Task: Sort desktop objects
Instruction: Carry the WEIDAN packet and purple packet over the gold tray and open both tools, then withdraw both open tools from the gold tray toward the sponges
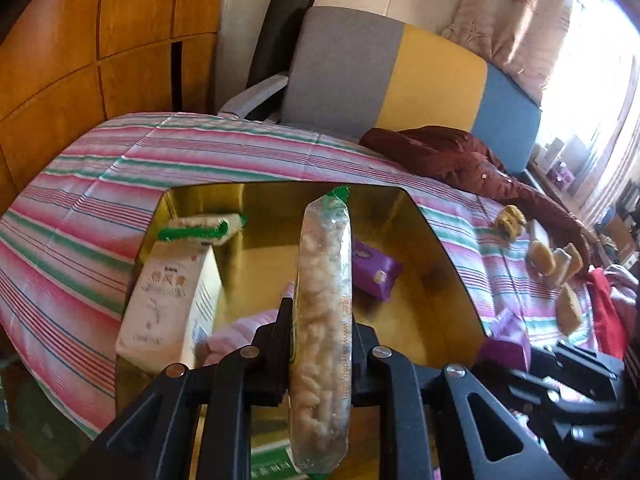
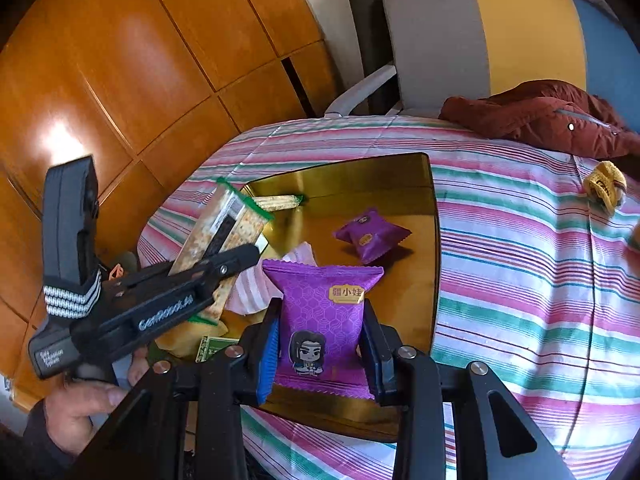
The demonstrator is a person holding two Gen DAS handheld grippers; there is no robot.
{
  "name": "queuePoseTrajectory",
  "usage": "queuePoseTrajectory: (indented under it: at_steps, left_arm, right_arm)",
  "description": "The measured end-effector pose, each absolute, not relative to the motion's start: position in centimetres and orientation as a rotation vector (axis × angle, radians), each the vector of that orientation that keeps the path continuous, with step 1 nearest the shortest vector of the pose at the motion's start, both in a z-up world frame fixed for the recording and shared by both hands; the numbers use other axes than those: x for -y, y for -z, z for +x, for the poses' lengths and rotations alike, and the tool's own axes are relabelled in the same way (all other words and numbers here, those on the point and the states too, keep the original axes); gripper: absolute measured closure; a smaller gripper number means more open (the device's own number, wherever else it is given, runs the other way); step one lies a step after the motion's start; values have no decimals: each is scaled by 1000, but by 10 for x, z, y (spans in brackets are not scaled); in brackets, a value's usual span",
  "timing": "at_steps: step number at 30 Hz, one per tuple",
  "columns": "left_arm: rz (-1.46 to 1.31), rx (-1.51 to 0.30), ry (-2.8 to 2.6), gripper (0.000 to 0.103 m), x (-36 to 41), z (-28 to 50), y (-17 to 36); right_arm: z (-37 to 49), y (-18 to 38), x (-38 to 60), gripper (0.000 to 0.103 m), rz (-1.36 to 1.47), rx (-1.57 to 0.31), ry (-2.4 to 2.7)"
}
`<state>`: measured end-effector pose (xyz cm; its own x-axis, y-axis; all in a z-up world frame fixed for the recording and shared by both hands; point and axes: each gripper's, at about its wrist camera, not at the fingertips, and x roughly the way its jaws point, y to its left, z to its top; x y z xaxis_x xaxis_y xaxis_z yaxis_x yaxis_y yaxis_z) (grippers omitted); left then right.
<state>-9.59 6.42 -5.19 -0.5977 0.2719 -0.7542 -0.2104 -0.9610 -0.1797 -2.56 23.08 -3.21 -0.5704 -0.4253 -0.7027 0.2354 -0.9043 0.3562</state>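
Observation:
My left gripper (image 1: 322, 320) is shut on a long clear packet of rice crackers (image 1: 324, 280) with a green end, held upright over the gold tray (image 1: 420, 248). In the right wrist view the same left gripper (image 2: 240, 258) and its cracker packet (image 2: 236, 216) hang over the tray's left side. My right gripper (image 2: 323, 312) is shut on a purple snack packet (image 2: 316, 288) with a cartoon figure, above the near edge of the gold tray (image 2: 400, 184). Inside the tray lie a second purple packet (image 2: 370, 236), another cracker packet (image 1: 200, 228) and a white box (image 1: 168, 300).
The tray rests on a striped cloth (image 2: 520, 240). Several yellow snack packets (image 1: 552, 264) lie loose on the cloth to the right. A maroon jacket (image 1: 460, 156) is heaped at the back, before a grey, yellow and blue chair (image 1: 360, 64). A wooden cabinet (image 1: 80, 40) stands left.

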Motion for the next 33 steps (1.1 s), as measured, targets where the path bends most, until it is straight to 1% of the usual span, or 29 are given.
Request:
queuePoseTrajectory:
  at_steps: [4, 11, 14, 15, 16, 17, 18, 24, 27, 29, 30, 33]
  left_arm:
    - [-1260, 62, -2625, 83, -66, -107, 54]
    - [-1252, 42, -2666, 81, -68, -113, 53]
    - [-1220, 34, -2686, 72, -67, -109, 46]
    - [-1209, 31, -2689, 68, -67, -108, 44]
    - [-1198, 29, -2693, 66, -67, -107, 42]
    - [-1188, 25, -2700, 65, -66, -105, 39]
    - [-1180, 20, -2704, 64, -67, -104, 37]
    - [-1131, 37, -2704, 63, -64, -91, 24]
    - [-1110, 39, -2704, 63, -64, -83, 19]
    - [-1100, 39, -2701, 62, -64, -79, 15]
    - [-1097, 40, -2698, 62, -65, -77, 14]
    - [-1089, 39, -2691, 62, -65, -72, 12]
  right_arm:
    - [-28, 34, -228, 65, 1198, 320, 2475]
    - [-32, 37, -221, 64, 1200, 303, 2475]
    - [-32, 38, -219, 64, 1196, 303, 2473]
    - [-32, 38, -219, 64, 1195, 311, 2472]
    - [-33, 39, -219, 61, 1191, 322, 2469]
    - [-33, 39, -219, 57, 1187, 329, 2468]
    - [-33, 39, -219, 56, 1187, 327, 2473]
    - [-30, 40, -220, 54, 1194, 335, 2472]
    - [-27, 38, -220, 45, 1173, 345, 2476]
    - [-25, 36, -220, 26, 1153, 358, 2468]
    - [-24, 34, -220, 23, 1142, 363, 2473]
    - [-21, 32, -221, 23, 1135, 357, 2481]
